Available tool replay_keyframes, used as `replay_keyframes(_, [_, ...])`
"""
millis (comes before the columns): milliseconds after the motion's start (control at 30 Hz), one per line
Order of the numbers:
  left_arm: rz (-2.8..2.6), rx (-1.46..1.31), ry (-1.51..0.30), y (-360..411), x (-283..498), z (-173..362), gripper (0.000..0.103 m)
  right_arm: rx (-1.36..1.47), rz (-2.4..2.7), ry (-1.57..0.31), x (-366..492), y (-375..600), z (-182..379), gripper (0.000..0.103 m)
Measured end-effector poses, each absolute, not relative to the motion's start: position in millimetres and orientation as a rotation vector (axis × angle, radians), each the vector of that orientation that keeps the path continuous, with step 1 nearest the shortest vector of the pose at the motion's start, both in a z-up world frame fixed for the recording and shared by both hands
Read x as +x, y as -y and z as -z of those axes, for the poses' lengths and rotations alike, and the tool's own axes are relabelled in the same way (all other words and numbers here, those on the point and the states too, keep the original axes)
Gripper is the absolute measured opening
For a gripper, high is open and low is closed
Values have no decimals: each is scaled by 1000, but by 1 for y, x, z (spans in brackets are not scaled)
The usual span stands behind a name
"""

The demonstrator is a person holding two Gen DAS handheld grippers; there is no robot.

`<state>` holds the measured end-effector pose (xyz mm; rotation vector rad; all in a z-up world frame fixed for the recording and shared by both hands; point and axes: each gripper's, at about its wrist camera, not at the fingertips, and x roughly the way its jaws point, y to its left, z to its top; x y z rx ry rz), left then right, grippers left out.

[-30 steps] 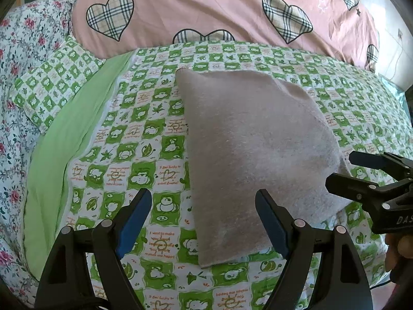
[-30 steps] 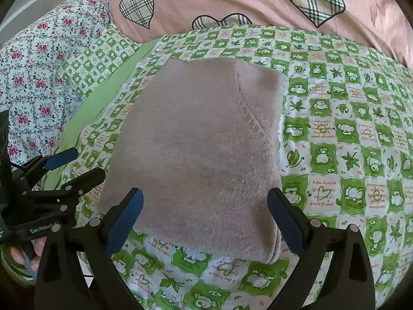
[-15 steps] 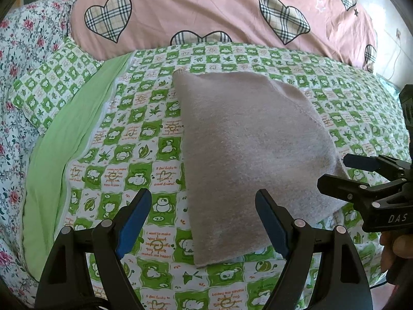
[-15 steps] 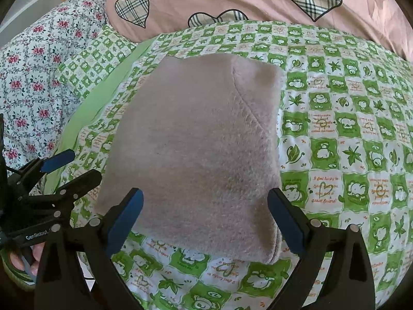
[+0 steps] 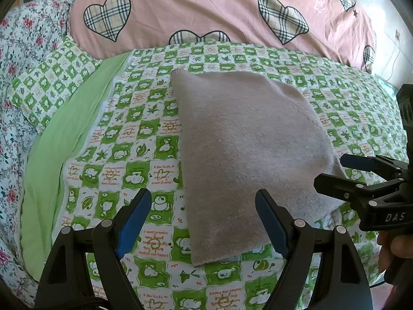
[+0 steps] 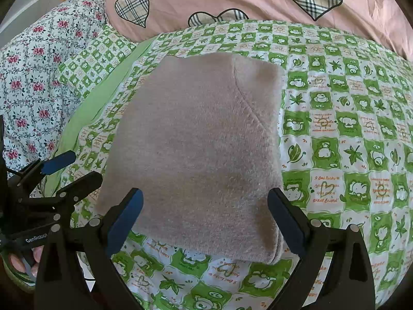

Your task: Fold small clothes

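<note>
A folded grey-pink fleece garment [image 5: 245, 155] lies flat on the green checked sheet [image 5: 124, 155], a diagonal seam showing near its far corner [image 6: 253, 111]. My left gripper [image 5: 204, 219] hovers open over the garment's near left corner, and nothing sits between its blue pads. It also shows at the left edge of the right wrist view as the left gripper [image 6: 81, 168]. My right gripper [image 6: 205, 217] stands open above the garment's near edge, clear of the cloth. From the left wrist view the right gripper [image 5: 331, 169] sits by the garment's right corner.
A pink quilt with plaid hearts [image 5: 206, 7] is bunched along the far side of the bed. Floral fabric [image 5: 15, 51] and a green checked pillow [image 5: 51, 82] lie to the left. A person's hand [image 5: 395, 245] holds the right gripper's handle.
</note>
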<state>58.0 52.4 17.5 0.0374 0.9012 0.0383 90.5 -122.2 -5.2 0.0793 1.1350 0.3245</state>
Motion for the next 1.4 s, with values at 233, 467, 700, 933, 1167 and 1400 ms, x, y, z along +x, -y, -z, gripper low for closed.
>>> replay_keyframes(233, [-37, 34, -901, -53, 58, -18, 83, 80, -324, -1136, 90, 121, 6, 97])
replay_keyframes(467, [-37, 30, -902, -52, 57, -18, 83, 81, -325, -1137, 91, 122, 5, 97])
replay_keyframes(700, [-46, 31, -901, -51, 57, -19, 83, 85, -323, -1136, 90, 122, 5, 97])
replay_keyframes(933, [-40, 34, -902, -49, 57, -19, 83, 89, -322, -1136, 89, 121, 4, 97])
replay_keyframes(1167, [-33, 36, -903, -48, 57, -19, 83, 88, -322, -1136, 89, 121, 4, 97])
replay_keyframes(1400, [-29, 34, -902, -48, 57, -19, 83, 86, -327, -1137, 90, 123, 5, 97])
